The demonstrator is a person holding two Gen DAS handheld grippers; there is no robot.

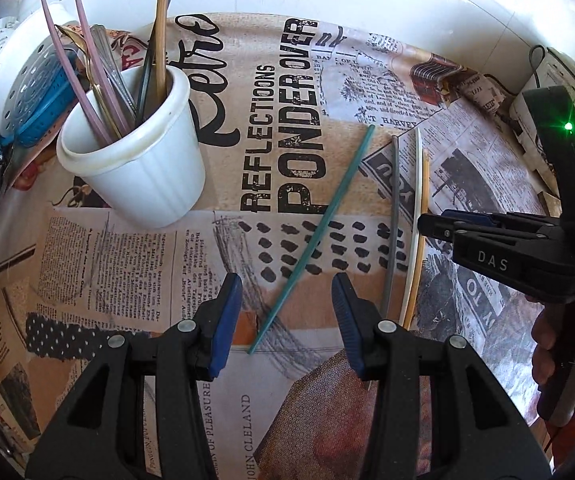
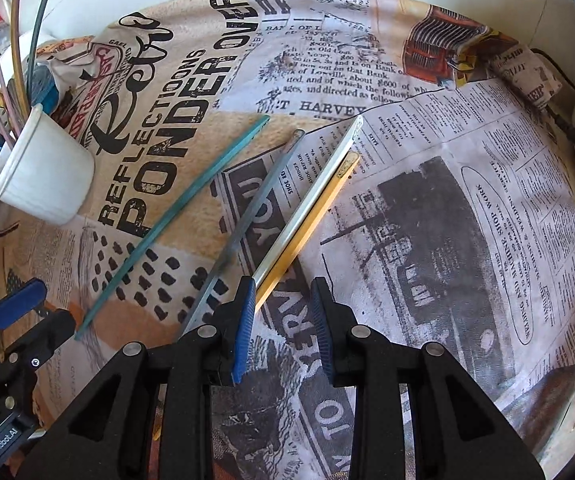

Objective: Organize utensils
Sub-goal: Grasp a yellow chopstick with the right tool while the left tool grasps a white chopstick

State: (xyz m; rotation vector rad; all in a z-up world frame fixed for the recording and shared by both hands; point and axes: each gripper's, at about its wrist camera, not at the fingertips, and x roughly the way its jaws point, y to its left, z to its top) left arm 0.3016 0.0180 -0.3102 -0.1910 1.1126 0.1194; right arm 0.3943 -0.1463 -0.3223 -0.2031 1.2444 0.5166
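A white ribbed cup holds several chopsticks and pieces of cutlery; it also shows at the left in the right wrist view. Loose on the printed cloth lie a teal chopstick, a grey one, a white one and a yellow one. My left gripper is open, with the teal chopstick's near end between its jaws. My right gripper is open over the near ends of the white chopstick and yellow chopstick. The teal chopstick and grey chopstick lie to its left.
A white perforated container with a blue item stands behind the cup. A white box sits at the far right edge. The newspaper-print cloth covers the table, bunched up at the back right.
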